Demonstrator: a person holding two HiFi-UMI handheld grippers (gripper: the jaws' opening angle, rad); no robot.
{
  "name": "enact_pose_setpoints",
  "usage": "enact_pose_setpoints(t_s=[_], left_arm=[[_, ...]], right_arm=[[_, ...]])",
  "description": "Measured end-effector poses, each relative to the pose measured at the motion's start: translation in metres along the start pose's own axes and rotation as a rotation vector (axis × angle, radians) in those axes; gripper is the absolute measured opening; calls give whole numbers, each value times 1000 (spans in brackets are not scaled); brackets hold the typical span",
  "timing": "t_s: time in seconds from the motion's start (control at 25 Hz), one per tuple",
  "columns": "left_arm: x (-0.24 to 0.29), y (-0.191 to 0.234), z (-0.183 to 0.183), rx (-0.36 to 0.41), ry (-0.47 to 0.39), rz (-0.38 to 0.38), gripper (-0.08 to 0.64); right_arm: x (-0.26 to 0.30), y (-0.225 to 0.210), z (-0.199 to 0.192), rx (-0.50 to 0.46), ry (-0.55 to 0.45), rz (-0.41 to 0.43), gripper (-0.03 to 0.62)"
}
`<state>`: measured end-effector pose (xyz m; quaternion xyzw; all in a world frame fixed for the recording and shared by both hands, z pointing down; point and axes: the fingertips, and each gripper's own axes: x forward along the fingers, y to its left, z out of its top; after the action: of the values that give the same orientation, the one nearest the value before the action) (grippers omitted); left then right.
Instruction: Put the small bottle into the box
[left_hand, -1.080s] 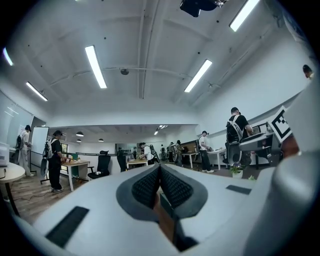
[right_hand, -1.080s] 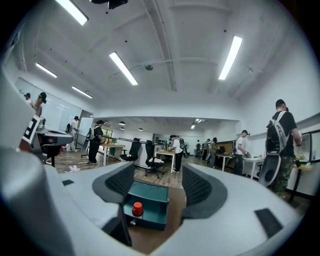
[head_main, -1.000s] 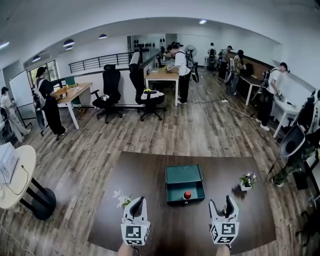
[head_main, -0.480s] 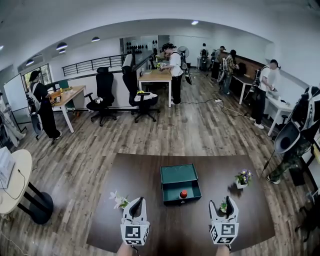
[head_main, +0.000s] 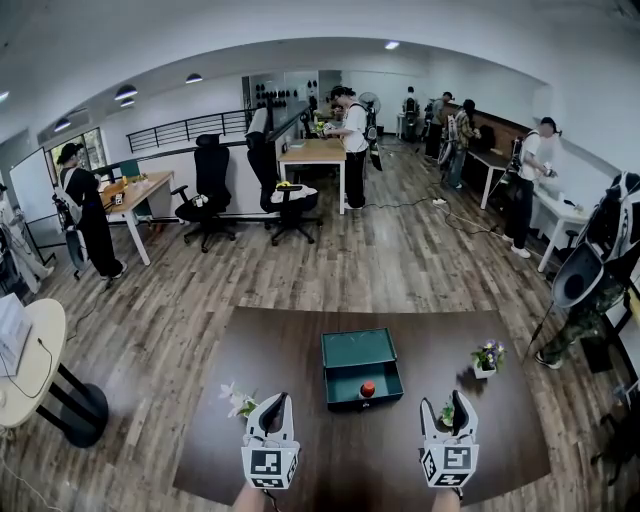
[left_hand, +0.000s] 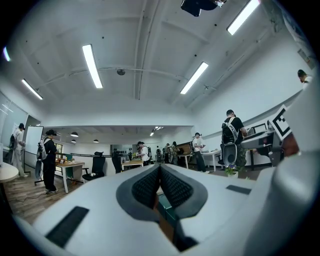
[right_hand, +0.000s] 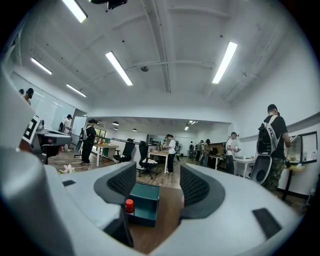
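The small bottle (head_main: 368, 388), red-capped and upright, stands ahead of both pairs of jaws, forward and left of the right ones. From the head view its cap falls inside the outline of the box (head_main: 345, 348), close to the near wall. From the right gripper view it shows against that wall's face, partly behind the left jaw. We cannot tell whether it is already inside or just outside.

The right gripper (head_main: 443, 402) points level with its jaws spread wide. They have just been closing a little, with nothing between the pads. The left gripper (head_main: 276, 402) has its jaws pressed together on nothing.

If the bottle is still outside, we see three risks:
- One pad may reach the bottle first and tip it, since it is small and narrow.
- The far jaw may strike the near wall of the box and push the box across the table (head_main: 290, 370).
- With the left jaws closed, nothing steadies the box.

A small green plant (head_main: 446, 411) shows in the gap of the right jaws from above. We judge that it sits lower than the pads, where it could be brushed.

The teal box lies open upward, and we see nothing else in it. A small pot (head_main: 487, 362) of flowers stands ahead and right of the right jaws, and white flowers (head_main: 238, 398) lie just left of the left jaws.
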<state>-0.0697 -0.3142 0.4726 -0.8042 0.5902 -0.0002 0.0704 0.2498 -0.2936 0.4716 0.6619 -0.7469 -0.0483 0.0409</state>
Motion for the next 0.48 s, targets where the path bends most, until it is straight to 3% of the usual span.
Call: enact_pose_setpoints(t_s=[0.28, 0.48], left_arm=[[2, -7, -1, 2, 1, -11, 2], [0, -10, -5, 2, 12, -8, 2]], right_arm=[[-6, -5, 3, 7, -22, -13, 148], [-11, -12, 5, -7, -30, -60, 6]])
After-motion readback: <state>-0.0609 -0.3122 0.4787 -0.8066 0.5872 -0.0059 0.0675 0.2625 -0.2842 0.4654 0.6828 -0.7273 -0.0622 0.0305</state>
